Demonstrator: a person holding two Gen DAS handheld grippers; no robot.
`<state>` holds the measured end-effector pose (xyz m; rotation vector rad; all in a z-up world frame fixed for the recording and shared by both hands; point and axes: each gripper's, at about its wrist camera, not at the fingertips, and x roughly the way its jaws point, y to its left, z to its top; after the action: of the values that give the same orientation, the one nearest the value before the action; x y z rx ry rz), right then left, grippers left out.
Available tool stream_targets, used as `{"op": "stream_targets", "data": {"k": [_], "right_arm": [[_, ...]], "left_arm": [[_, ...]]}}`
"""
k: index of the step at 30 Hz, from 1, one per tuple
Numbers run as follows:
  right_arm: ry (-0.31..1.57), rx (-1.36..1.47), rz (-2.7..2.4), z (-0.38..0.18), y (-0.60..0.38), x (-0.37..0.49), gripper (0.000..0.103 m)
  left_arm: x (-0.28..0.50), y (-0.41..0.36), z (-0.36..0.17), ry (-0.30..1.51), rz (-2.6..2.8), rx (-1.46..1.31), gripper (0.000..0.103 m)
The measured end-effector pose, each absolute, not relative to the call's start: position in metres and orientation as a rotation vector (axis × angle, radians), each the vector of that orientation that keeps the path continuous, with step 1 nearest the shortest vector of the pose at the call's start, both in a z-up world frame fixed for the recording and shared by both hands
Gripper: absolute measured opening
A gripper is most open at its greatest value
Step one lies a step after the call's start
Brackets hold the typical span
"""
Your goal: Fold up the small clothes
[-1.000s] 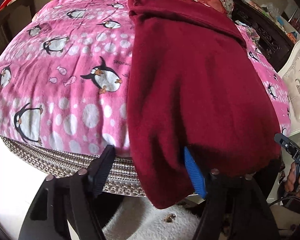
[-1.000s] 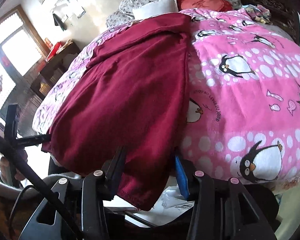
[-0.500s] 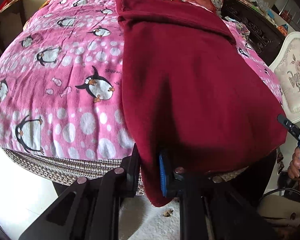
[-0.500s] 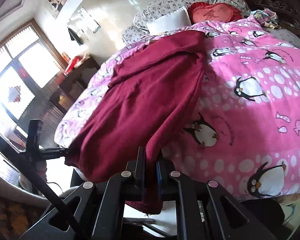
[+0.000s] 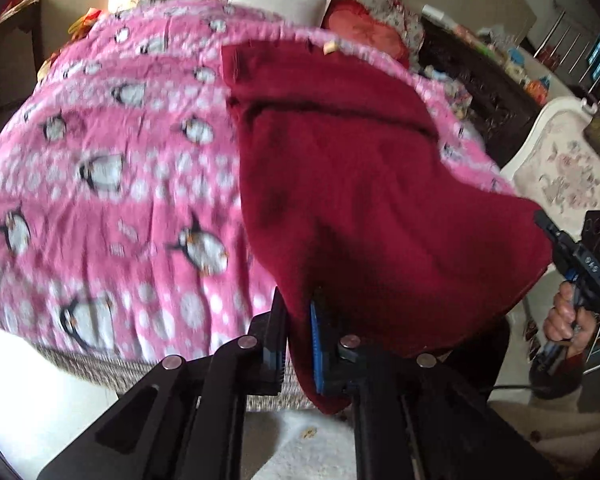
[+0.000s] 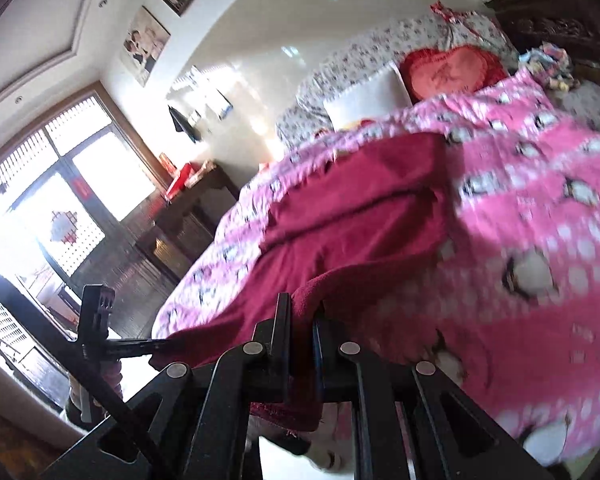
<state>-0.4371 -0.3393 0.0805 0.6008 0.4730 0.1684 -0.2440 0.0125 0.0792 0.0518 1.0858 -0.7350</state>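
Penguin blanket [image 5: 112, 208]; garment [image 5: 360, 200] lengthwise headboard-ward.

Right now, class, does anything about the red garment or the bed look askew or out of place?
The dark red garment lies slanted across the pink penguin blanket, its near edge lifted off the bed, pinched by the left gripper and right gripper. That suits folding. Nothing looks spilled or damaged.

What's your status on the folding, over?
Left gripper and right gripper both shut on dark red garment, near hem lifted. Garment lies on penguin blanket. Nothing in the way.
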Motion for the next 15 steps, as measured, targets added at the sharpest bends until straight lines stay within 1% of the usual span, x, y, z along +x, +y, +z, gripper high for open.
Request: {"op": "stream_targets", "data": {"k": [8, 15], "right_arm": [[0.431, 0.564, 0.137, 0.116, -0.356, -0.382, 0.009], [0.416, 0.581, 0.101, 0.128, -0.385, -0.330, 0.009]], "left_arm": [[-0.192, -0.006, 0.123, 0.967, -0.717, 0.026, 0.009], [-0.130, -0.027, 0.138, 0.939, -0.676, -0.012, 0.009]]}}
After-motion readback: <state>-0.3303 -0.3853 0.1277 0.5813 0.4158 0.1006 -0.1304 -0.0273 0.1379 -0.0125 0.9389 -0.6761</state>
